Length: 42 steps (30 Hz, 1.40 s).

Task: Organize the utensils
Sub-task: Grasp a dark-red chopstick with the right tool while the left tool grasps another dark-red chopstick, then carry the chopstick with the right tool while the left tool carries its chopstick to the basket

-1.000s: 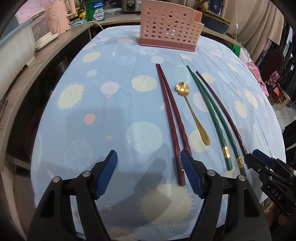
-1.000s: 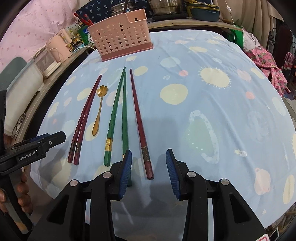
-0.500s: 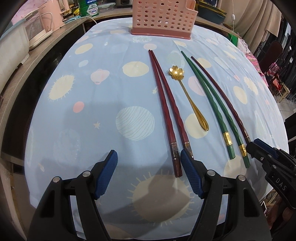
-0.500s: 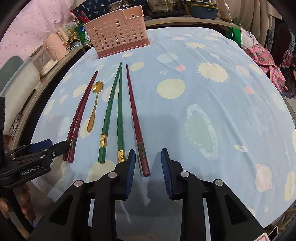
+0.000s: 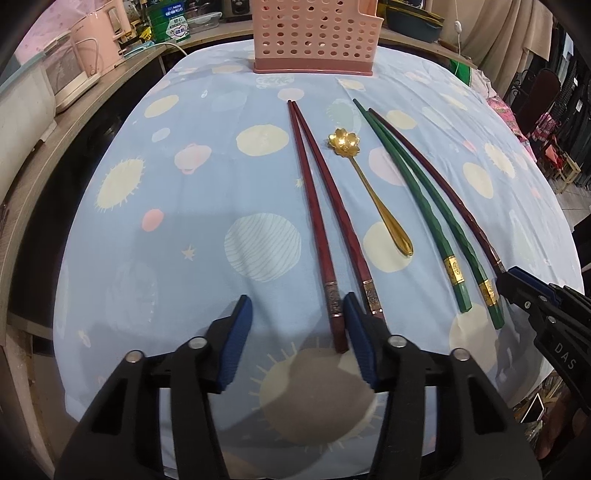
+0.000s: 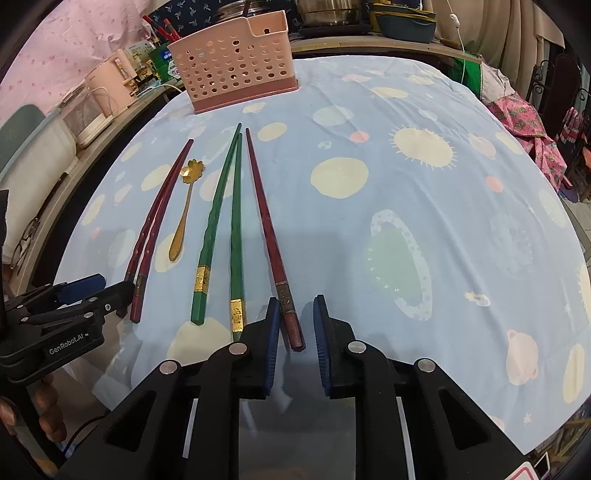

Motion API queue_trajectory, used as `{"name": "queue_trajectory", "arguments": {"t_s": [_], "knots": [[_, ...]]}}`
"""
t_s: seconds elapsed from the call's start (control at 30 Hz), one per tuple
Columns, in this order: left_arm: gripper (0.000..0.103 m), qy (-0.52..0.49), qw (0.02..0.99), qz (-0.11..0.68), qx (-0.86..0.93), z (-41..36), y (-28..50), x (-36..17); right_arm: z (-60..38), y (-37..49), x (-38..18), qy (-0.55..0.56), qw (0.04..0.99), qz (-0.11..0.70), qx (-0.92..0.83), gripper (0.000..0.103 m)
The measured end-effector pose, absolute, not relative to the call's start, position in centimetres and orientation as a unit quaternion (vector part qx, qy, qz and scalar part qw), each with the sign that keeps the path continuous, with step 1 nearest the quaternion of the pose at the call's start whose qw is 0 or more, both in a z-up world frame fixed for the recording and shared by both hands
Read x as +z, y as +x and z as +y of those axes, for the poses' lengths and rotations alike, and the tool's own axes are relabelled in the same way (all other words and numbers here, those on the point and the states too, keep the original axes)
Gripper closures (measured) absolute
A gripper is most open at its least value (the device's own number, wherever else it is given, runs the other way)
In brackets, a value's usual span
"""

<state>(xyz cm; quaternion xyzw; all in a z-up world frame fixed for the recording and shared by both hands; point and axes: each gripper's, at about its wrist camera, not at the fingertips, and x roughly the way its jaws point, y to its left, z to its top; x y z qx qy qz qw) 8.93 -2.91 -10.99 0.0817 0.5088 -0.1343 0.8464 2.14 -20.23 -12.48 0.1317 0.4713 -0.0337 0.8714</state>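
Note:
On the blue cloth lie a pair of red chopsticks (image 5: 321, 206), a gold flower spoon (image 5: 369, 188), a pair of green chopsticks (image 5: 424, 206) and a single dark red chopstick (image 6: 269, 240). A pink perforated utensil holder (image 5: 316, 35) stands at the far edge. My left gripper (image 5: 295, 306) is open, its right finger beside the near ends of the red pair. My right gripper (image 6: 293, 314) is open, its jaws on either side of the single dark red chopstick's near end, not touching it.
A wooden side counter (image 5: 66, 107) with pink and white appliances (image 5: 70, 74) runs along the left. Bowls and pots (image 6: 402, 18) stand behind the table. The cloth (image 6: 424, 206) to the right of the utensils holds nothing. Clothes (image 6: 524, 122) hang at the right.
Both grippers moved forward toward the utensils' near ends. The right gripper's jaws narrowed and now straddle the single dark red chopstick's end. The left gripper stays wide open.

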Motion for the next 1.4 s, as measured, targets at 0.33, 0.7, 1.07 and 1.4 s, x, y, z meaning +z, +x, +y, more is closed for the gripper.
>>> {"name": "queue_trajectory", "arguments": {"t_s": [0.33,0.7,1.07,1.4], "knots": [[0.096,0.045,0.837,0.522,-0.154,-2.1,9.2,-10.7,-20.2,2.2,-12.4,0.128,0.872,0.471,-0.031,0.093],[0.096,0.020,0.851,0.501,-0.157,-1.0,9.2,-7.8,-20.6,2.1,-10.5,0.140,0.883,0.448,-0.025,0.095],[0.096,-0.005,0.875,0.457,-0.160,0.1,9.9,-2.9,-21.7,2.5,-5.4,0.163,0.907,0.389,-0.018,0.096],[0.096,-0.021,0.899,0.408,-0.156,0.4,12.6,1.7,-23.3,4.0,-0.3,0.171,0.932,0.320,-0.020,0.096]]}}
